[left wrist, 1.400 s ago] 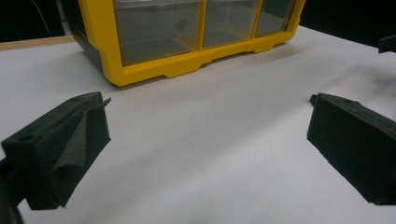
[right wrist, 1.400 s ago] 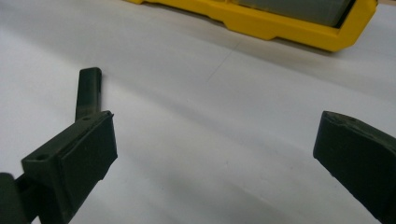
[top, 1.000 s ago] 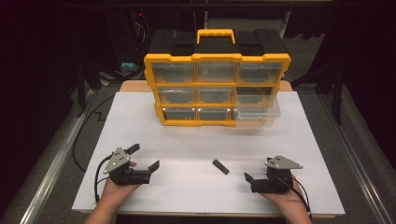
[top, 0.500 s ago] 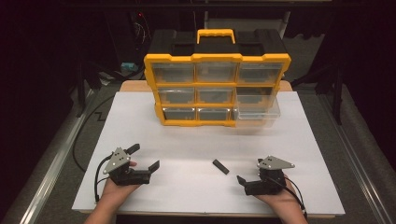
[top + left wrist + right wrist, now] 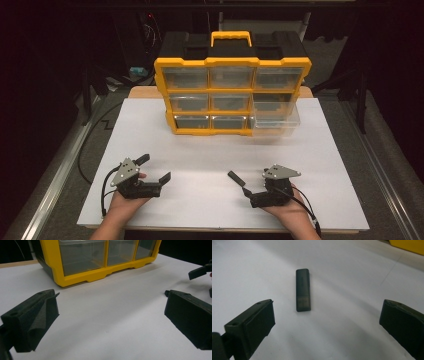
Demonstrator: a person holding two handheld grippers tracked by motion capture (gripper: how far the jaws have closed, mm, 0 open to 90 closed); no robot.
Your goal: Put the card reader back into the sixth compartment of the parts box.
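White and flat, the surface (image 5: 200, 150) is being lit against a dark room, and a yellow organiser (image 5: 232, 95) with clear drawers is being carried at its far side. One clear drawer (image 5: 276, 120) at the lower right of the organiser is being left pulled out over the surface.

A small dark stick (image 5: 303, 289), shaped like a USB drive, is being left lying flat on the surface near the front edge, right of the middle. It is being framed between the wide-spread jaws of the right hand-held gripper (image 5: 324, 322) in the right gripper view, just ahead of the jaw tips and untouched by them. Nothing is being gripped by that hand-held gripper.

At the front left, the left hand-held gripper (image 5: 152, 170) is being held low over the surface by a hand (image 5: 125, 200), well apart from the stick. Its jaws are being kept wide apart with nothing between them.
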